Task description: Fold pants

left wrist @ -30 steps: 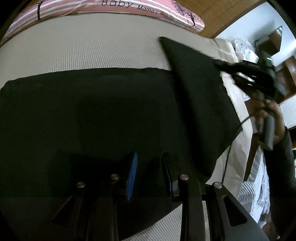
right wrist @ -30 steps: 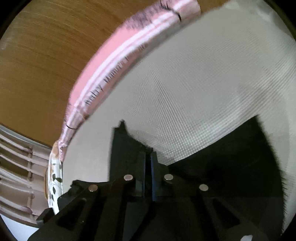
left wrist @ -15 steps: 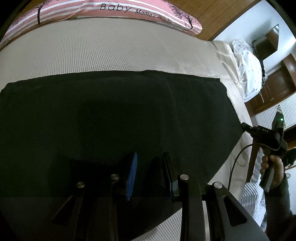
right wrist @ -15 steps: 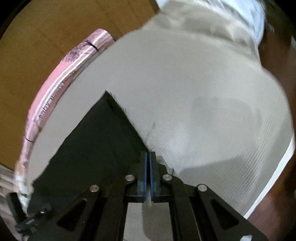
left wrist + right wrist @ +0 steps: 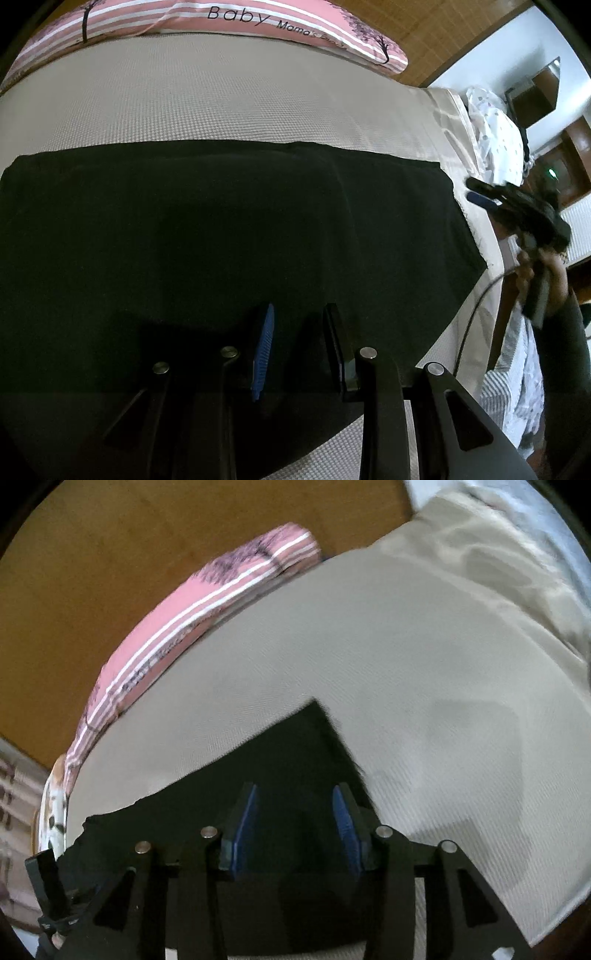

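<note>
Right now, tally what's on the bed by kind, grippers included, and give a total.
Black pants: 1
Pink striped pillow: 1
Grippers: 2, left gripper, right gripper
Total: 4

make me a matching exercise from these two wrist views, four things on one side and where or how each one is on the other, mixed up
Things
1. black pants
2. pink striped pillow
3. left tongs
4. right tongs

Place or state
A. along the head of the bed, printed with "Baby"
B. open, above the corner of the dark fabric, holding nothing
C. spread flat across the beige bedcover
D. open, low over the near part of the fabric, nothing between the fingers

Pairs: 1-C, 2-A, 3-D, 4-B
</note>
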`<state>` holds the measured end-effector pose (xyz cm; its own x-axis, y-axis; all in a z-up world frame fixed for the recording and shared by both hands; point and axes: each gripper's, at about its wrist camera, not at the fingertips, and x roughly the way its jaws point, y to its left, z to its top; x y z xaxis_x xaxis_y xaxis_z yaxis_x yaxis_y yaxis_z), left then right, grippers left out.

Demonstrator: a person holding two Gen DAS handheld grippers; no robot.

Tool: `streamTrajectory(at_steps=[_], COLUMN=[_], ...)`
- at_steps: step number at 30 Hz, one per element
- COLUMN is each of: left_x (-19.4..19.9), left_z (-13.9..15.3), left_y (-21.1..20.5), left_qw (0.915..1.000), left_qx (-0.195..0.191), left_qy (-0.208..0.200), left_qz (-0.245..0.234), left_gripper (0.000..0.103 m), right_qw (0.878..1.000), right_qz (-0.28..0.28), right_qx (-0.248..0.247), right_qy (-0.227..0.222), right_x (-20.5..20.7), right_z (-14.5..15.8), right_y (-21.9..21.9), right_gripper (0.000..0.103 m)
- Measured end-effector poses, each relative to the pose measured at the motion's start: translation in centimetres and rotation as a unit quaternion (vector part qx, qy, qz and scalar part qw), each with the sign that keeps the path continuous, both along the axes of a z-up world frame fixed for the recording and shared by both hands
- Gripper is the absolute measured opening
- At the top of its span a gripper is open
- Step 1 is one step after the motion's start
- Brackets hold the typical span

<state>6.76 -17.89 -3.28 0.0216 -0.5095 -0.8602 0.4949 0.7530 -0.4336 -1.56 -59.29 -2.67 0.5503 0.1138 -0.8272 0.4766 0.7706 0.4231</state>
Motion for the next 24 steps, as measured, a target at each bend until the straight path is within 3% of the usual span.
streamTrajectory(at_steps=[9,19,24], left_x=[0.1,0.1,0.2], left_z=[-0.2,-0.2,-0.2], left_y=[0.7,1.0,0.9], left_qw=[1.0000,0.9999,0.9999], left_qx=[-0.007,-0.007,-0.008], left_qy=[-0.002,0.002,0.006], left_qz=[0.004,0.008,0.010], left_gripper=[0.029,0.029,0.029], right_qw=[0.994,0.985,0.979], right_qz=[0.084,0.134,0.162], right_qx=[-0.059,-0.105,-0.121], right_qy=[0.029,0.020,0.001], right_x=[5.6,6.3,5.9], right_z=[-2.7,-4.2,-3.1], right_y=[-1.7,-0.3,0.7], right_gripper=[0.038,0.032,0.030])
